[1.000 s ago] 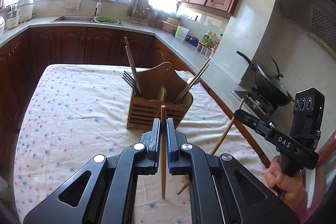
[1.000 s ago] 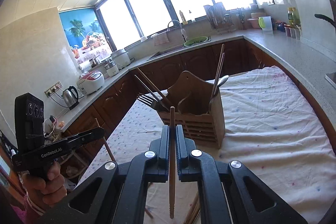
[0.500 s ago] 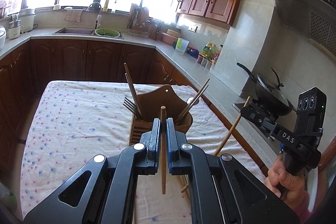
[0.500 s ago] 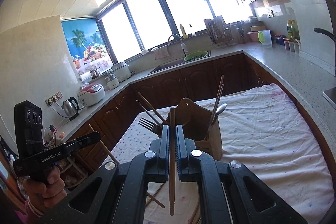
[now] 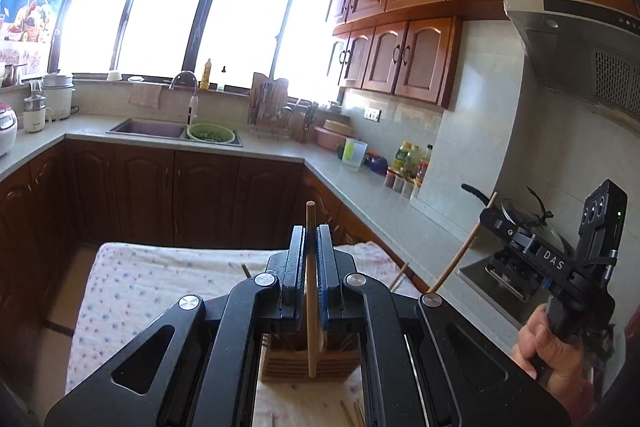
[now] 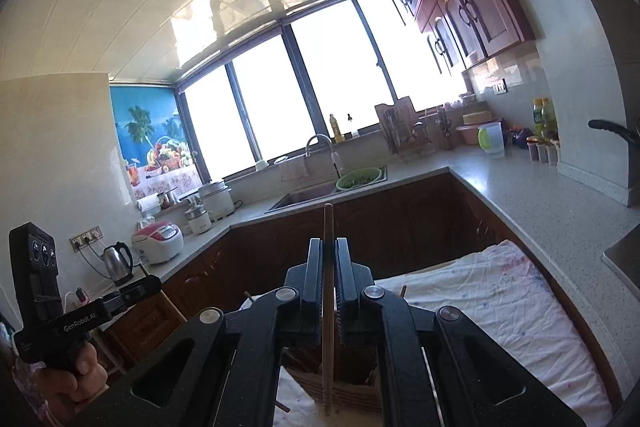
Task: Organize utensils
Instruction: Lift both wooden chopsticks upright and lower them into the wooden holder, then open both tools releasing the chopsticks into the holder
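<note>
My left gripper [image 5: 310, 247] is shut on a wooden chopstick [image 5: 310, 291] held upright. Below it, between the gripper arms, stands the slatted wooden utensil holder [image 5: 292, 363]. My right gripper [image 6: 329, 263] is shut on another wooden chopstick [image 6: 328, 327], also upright, above the same holder [image 6: 348, 391]. The right gripper shows in the left wrist view [image 5: 490, 217] with its chopstick [image 5: 464, 251] slanting down. The left gripper shows in the right wrist view [image 6: 154, 283]. Chopstick tips [image 5: 400, 273] in the holder poke out beside the jaws.
The holder stands on a table with a white dotted cloth [image 5: 132, 291]. Loose chopsticks [image 5: 352, 415] lie on the cloth near the holder. A worktop [image 6: 560, 219] with sink [image 5: 160, 129], bottles and a wok [image 5: 532, 223] runs around the table.
Both grippers have risen and tilted up with their chopsticks. The holder has dropped from the middle of each view to under the gripper arms.
</note>
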### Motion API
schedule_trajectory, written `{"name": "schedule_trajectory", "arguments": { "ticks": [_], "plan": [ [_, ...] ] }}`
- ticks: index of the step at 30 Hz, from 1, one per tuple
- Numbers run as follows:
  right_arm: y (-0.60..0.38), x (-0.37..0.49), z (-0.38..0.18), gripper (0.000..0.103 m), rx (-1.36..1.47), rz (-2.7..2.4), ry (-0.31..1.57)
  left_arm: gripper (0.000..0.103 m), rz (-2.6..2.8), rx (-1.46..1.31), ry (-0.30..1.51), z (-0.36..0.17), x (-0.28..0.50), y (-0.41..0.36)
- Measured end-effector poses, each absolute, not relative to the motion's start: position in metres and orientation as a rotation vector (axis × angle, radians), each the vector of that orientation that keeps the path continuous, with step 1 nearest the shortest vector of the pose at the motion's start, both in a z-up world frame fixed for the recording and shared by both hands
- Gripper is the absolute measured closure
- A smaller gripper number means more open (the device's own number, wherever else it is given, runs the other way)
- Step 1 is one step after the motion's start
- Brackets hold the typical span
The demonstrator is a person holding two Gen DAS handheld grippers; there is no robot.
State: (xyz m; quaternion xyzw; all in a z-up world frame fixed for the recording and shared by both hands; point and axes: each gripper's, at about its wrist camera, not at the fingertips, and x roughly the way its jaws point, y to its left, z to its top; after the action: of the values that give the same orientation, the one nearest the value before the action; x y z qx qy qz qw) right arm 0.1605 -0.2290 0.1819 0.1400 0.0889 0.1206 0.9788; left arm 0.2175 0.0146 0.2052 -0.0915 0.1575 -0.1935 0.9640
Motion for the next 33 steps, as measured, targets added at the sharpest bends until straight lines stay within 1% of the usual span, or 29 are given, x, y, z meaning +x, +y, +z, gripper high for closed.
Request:
{"name": "schedule_trajectory", "arguments": {
  "ticks": [3,6,13,19,25,33],
  "plan": [
    [-0.232,0.178,0.183,0.098,0.287,0.209,0.16,0.099,-0.363,-0.223,0.313,0.203,0.24,0.017],
    [-0.23,0.192,0.174,0.098,0.27,0.179,0.163,0.099,-0.331,-0.252,0.323,0.188,0.259,0.018],
    [-0.225,0.206,0.128,0.098,0.257,0.144,0.218,0.099,-0.306,-0.294,0.411,0.133,0.277,0.018],
    [-0.224,0.21,0.097,0.098,0.273,0.135,0.287,0.099,-0.292,-0.284,0.482,0.102,0.278,0.012],
    [-0.221,0.218,0.081,0.097,0.275,0.14,0.345,0.098,-0.287,-0.272,0.493,0.097,0.278,0.008],
    [-0.22,0.219,0.082,0.097,0.284,0.139,0.353,0.098,-0.29,-0.274,0.502,0.098,0.281,0.01]
  ]
}}
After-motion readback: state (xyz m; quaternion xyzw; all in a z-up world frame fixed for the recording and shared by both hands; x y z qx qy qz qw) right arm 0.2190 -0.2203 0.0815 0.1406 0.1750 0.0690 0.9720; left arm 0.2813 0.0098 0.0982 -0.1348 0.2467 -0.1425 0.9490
